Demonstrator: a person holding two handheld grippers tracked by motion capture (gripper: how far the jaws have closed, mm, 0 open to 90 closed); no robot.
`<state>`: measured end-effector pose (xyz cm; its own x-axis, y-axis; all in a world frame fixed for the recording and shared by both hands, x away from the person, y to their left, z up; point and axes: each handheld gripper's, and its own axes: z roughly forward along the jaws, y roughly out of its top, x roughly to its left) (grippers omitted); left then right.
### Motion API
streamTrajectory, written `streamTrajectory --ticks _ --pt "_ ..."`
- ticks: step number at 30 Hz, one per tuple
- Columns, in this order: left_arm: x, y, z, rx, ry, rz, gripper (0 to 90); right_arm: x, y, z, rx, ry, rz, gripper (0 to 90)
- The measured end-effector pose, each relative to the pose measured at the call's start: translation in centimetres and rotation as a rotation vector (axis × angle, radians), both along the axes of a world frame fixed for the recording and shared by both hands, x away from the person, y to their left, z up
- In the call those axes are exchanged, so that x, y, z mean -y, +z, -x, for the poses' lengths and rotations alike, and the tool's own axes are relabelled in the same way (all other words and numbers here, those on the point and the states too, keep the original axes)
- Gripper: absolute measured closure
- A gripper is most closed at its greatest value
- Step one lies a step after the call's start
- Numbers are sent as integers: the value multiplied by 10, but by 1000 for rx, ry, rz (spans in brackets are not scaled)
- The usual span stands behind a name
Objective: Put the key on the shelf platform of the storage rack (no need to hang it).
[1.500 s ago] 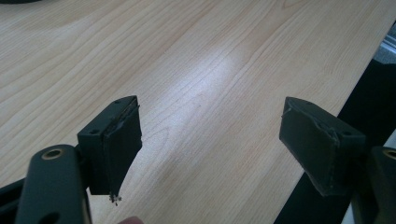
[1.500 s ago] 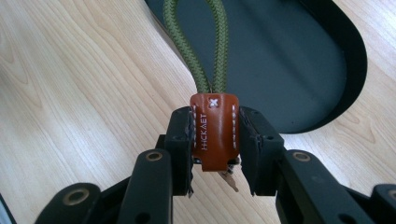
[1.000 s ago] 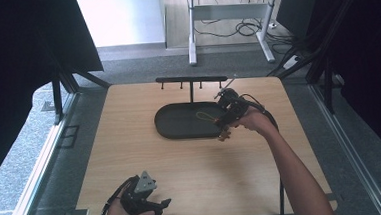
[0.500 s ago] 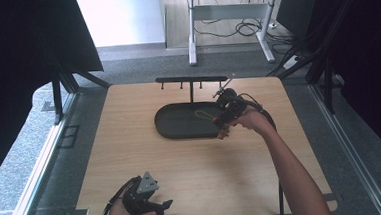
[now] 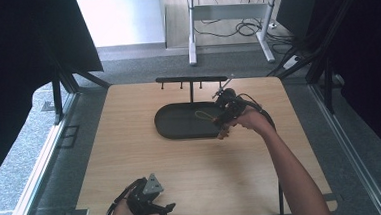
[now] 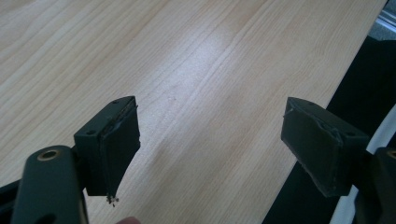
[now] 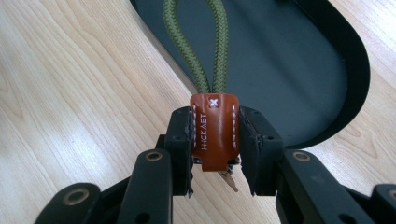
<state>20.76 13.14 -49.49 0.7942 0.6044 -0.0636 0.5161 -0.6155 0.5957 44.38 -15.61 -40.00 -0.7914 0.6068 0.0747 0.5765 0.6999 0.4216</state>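
A key strap with a brown leather tab [image 7: 214, 130] and a green cord loop [image 7: 196, 42] is clamped between the jaws of my right gripper [image 7: 215, 140], which is shut on the tab. The cord reaches out over the black oval tray [image 7: 299, 70]. In the high view the right gripper [image 5: 225, 116] hovers at the tray's right end [image 5: 180, 130], with the green loop [image 5: 204, 116] over the tray. My left gripper [image 6: 210, 149] stands open above bare wood, nothing between its pads. It sits at the table's near left edge [image 5: 151, 202].
A low black rack with pegs [image 5: 191, 81] stands just behind the tray. The wooden table [image 5: 131, 156] has free surface in the middle and on the left. Black curtains and metal frame legs flank the table.
The left gripper has shifted slightly at the near edge. The right gripper and strap have stayed in place at the tray's right end.
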Motion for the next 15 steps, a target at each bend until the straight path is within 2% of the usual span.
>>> streamTrajectory --ticks 5,11,15 --pt "1 -1 -1 -7 -3 -6 195 0 1 0 3 4 -5 669" --pt "5 -7 -1 -36 -13 -28 188 -2 -1 -2 -1 3 -4 669" --pt "7 -7 0 -39 -26 -24 186 -5 -2 -1 -2 14 -1 669"
